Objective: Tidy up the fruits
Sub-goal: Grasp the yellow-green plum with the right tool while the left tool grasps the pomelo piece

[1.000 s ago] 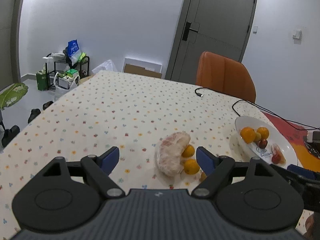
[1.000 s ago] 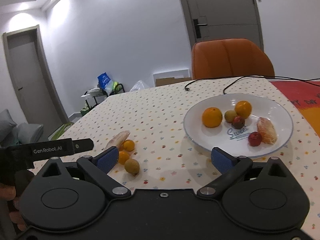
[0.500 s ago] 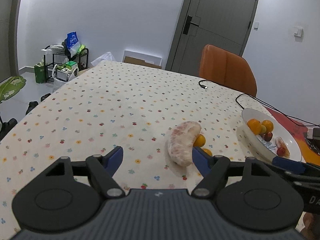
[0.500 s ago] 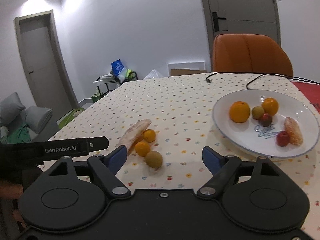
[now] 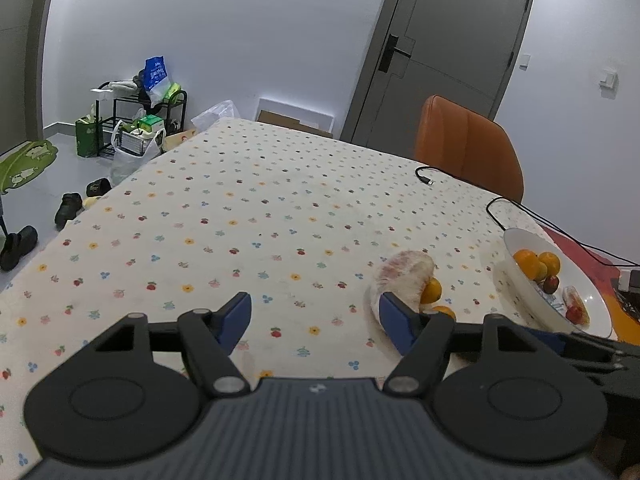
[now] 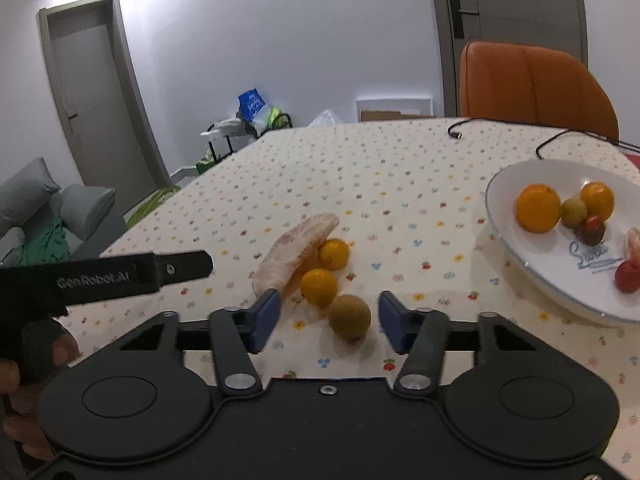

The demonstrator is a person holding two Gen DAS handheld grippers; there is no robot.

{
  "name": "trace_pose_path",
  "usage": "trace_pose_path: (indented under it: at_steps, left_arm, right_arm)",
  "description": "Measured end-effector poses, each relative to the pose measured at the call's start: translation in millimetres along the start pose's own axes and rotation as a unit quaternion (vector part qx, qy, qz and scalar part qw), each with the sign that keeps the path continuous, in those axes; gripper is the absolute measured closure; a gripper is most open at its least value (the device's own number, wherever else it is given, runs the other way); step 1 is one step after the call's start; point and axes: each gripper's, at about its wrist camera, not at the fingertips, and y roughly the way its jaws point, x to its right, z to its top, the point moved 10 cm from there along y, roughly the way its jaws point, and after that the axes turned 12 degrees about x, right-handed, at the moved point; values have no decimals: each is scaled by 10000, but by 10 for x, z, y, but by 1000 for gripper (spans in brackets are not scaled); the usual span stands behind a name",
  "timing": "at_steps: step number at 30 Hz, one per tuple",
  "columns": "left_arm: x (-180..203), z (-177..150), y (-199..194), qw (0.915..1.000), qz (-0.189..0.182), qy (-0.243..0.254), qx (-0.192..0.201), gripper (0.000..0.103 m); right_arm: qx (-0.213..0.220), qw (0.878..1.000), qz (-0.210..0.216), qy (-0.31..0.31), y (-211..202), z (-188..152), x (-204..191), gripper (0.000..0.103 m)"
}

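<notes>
On the dotted tablecloth lies a peeled pomelo wedge (image 6: pixel 298 242) with two small oranges (image 6: pixel 318 286) against it and a brown round fruit (image 6: pixel 349 317) in front. My right gripper (image 6: pixel 326 322) is open, its blue pads either side of the brown fruit, not touching it. My left gripper (image 5: pixel 314 322) is open and empty, left of the pomelo wedge (image 5: pixel 400 276); its right pad hides part of the pile. The white plate (image 6: pixel 520 248) at the right holds oranges, small dark fruits and a pomelo piece.
An orange chair (image 6: pixel 532 84) stands behind the table's far side. A black cable (image 5: pixel 516 208) runs across the cloth near the plate (image 5: pixel 520 276). A person's hand (image 6: pixel 28 368) holds the left gripper's handle. The table's left edge drops to floor with shoes.
Both grippers swung left. My right gripper moved from facing the plate to framing the brown fruit. The pile slid to the right in the left wrist view.
</notes>
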Motion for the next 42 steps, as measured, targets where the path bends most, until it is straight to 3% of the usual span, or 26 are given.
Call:
trace_pose_path:
  at_steps: [1,3,23,30,36,39,42]
  left_arm:
    - [1,0,3,10000,-4,8,-4,33]
    - [11,-3,13,10000,-21,16,-6,33]
    - [454,-132,196,9988,-373,273,-174,34]
    - [490,-192,377,9986,-297,327,-275,48]
    - [538,-173,486,9982,-285,459,-247,49]
    - [592,-177,521,9978,-381,464,-282,66]
    - [598,-164,523,9980,-331,436,-325,67]
  right_arm:
    - [-48,10000,-26,11,16,-26,11,70]
    - [-118,9999,-53,74,31,-58,47,80]
    - [202,9986,-259,404,-217,25,396,80]
    - [245,9978,-400,477,-268,23,518,80]
    - [265,9971,-455,550,-274,17,601,80]
    - [263,9969,-458,577,-277,11,615,80]
    - [277,9968,-446,598,-281,11,618,80]
